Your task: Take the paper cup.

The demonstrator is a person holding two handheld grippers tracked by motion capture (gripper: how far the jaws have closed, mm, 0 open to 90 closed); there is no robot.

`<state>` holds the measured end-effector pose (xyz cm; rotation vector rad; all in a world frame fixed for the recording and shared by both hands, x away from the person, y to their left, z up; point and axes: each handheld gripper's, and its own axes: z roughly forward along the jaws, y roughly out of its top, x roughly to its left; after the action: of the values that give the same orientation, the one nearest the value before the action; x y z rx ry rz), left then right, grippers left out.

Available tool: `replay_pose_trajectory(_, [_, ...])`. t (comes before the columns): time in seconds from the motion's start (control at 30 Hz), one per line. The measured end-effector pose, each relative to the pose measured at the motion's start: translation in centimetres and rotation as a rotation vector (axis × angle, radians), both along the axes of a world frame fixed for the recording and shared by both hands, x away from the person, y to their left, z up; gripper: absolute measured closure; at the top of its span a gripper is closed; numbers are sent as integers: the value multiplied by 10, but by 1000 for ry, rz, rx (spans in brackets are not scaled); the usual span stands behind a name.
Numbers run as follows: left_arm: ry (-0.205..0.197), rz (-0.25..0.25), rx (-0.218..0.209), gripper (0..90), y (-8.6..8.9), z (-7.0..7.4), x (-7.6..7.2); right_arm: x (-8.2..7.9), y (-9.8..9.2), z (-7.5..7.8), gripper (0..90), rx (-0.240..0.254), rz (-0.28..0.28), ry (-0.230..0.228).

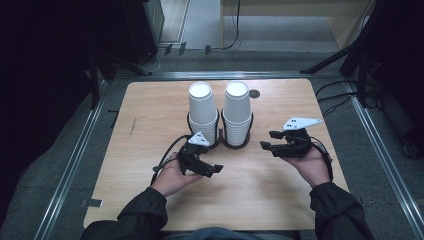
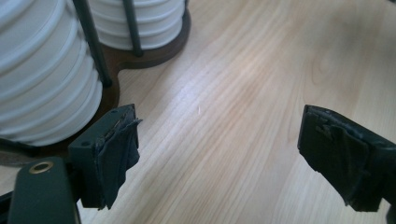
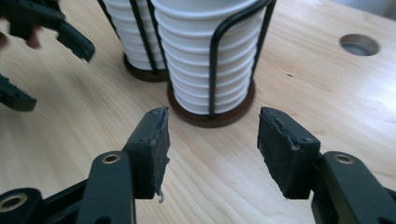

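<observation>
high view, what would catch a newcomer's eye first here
Two tall stacks of white paper cups stand upside down in a dark double wire holder at the middle of the wooden table: the left stack and the right stack rise side by side. Just in front of them, the left gripper and right gripper hover near the holder, both with jaws apart and nothing between them.

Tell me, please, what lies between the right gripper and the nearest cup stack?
Only bare table, from right gripper to cup stack, in right gripper view.
</observation>
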<state>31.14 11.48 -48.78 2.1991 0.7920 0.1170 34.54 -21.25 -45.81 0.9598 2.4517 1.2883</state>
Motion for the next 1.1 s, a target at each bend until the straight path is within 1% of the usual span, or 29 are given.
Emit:
replay_pose_trajectory(0.03, [-18,16,6,206,0,2,0,0,0,-1,485,8,7,13])
replay_pose_trajectory(0.07, [-23,16,2,245,1,4,0,0,0,-2,508,10,3,31])
replay_pose_trajectory(0.1, [-16,16,-20,292,3,6,0,1,1,-4,547,15,3,70])
replay_pose_trajectory(0.13, [-6,25,-54,310,6,10,1,2,1,-5,548,22,7,102])
replay_pose_trajectory(0.17, [-6,25,-54,352,6,10,1,2,1,-5,548,22,7,102])
replay_pose_trajectory(0.2, [-4,25,-66,395,9,12,2,4,2,-7,535,25,17,138])
replay_pose_trajectory(0.23, [0,23,-59,405,10,12,2,4,4,-9,518,28,26,144])
replay_pose_trajectory(0.3, [1,24,-56,415,11,12,3,4,5,-9,507,25,33,143])
replay_pose_trajectory(0.33, [-1,22,-49,462,11,14,2,3,7,-10,484,6,51,136])
replay_pose_trajectory(0.4, [3,22,-48,478,10,15,2,2,8,-11,475,-20,66,119])
replay_pose_trajectory(0.43, [6,20,-45,478,10,16,2,2,8,-11,475,-20,66,119])
replay_pose_trajectory(0.47, [6,20,-46,501,9,17,2,2,8,-12,470,-16,79,126])
replay_pose_trajectory(0.5, [-1,24,-51,501,9,18,1,2,8,-12,470,-16,79,126])
replay_pose_trajectory(0.53, [-6,22,-51,522,9,18,1,3,7,-11,472,-12,78,128])
replay_pose_trajectory(0.6, [0,22,-42,529,9,17,1,3,6,-10,471,5,76,125])
replay_pose_trajectory(0.67, [-7,29,-38,529,9,17,1,3,6,-9,471,3,75,120])
replay_pose_trajectory(0.7, [-11,26,-42,544,9,18,1,3,6,-9,468,0,75,119])
replay_pose_trajectory(0.77, [7,18,-63,550,9,17,1,3,7,-10,456,-8,76,124])
replay_pose_trajectory(0.8, [7,18,-63,548,9,17,1,3,7,-10,456,-8,76,124])
replay_pose_trajectory(0.9, [10,20,-56,550,9,17,0,3,8,-10,473,-36,86,114])
replay_pose_trajectory(0.93, [15,26,-64,563,9,18,0,4,9,-9,473,-38,88,116])
replay_pose_trajectory(0.97, [33,23,-83,573,10,18,1,4,10,-7,447,-34,93,121])
replay_pose_trajectory(1.1, [41,23,-91,622,10,20,1,6,10,-7,400,-29,86,129])
